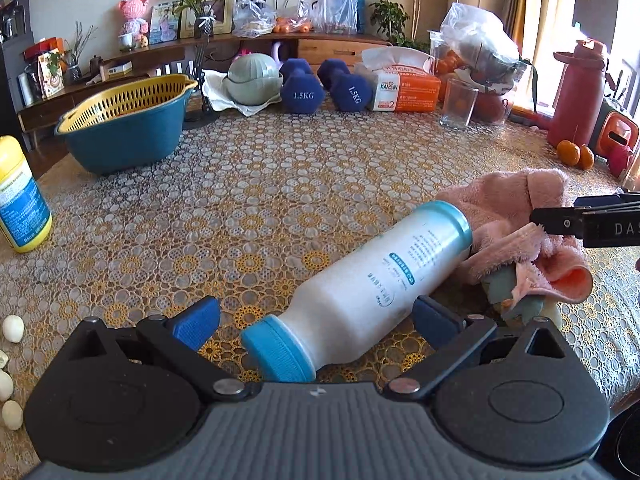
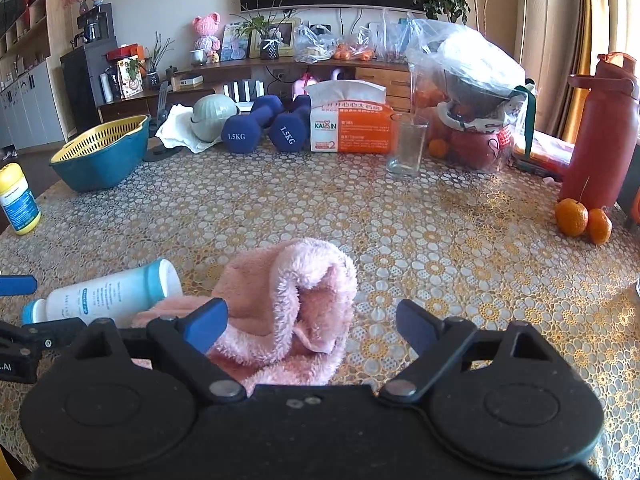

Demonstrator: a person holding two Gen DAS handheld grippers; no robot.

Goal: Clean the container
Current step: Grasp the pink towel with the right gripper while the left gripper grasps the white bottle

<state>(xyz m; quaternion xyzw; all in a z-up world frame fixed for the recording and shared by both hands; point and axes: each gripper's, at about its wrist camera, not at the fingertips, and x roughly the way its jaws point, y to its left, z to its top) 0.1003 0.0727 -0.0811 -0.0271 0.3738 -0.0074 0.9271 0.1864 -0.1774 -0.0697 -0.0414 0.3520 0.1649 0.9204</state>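
A white bottle [image 1: 372, 284] with a blue cap lies on its side on the patterned tablecloth [image 1: 280, 184], cap toward me. My left gripper [image 1: 316, 322] is open, its blue pads standing either side of the bottle's neck end. A pink fluffy cloth [image 1: 516, 224] is bunched against the bottle's base. In the right wrist view the cloth [image 2: 296, 300] lies between the wide-apart pads of my open right gripper [image 2: 312, 326], its left pad against the fabric. The bottle [image 2: 108, 296] shows at lower left there, beside a blue fingertip [image 2: 18, 284] of the left gripper.
A blue basin with a yellow strainer [image 1: 124, 120] and a yellow bottle [image 1: 20, 200] stand at the left. Along the back are two dumbbells [image 1: 320, 88], a tissue pack [image 1: 404, 88] and a glass [image 1: 458, 104]. A red flask [image 1: 576, 96] and two oranges [image 1: 576, 154] sit at the right.
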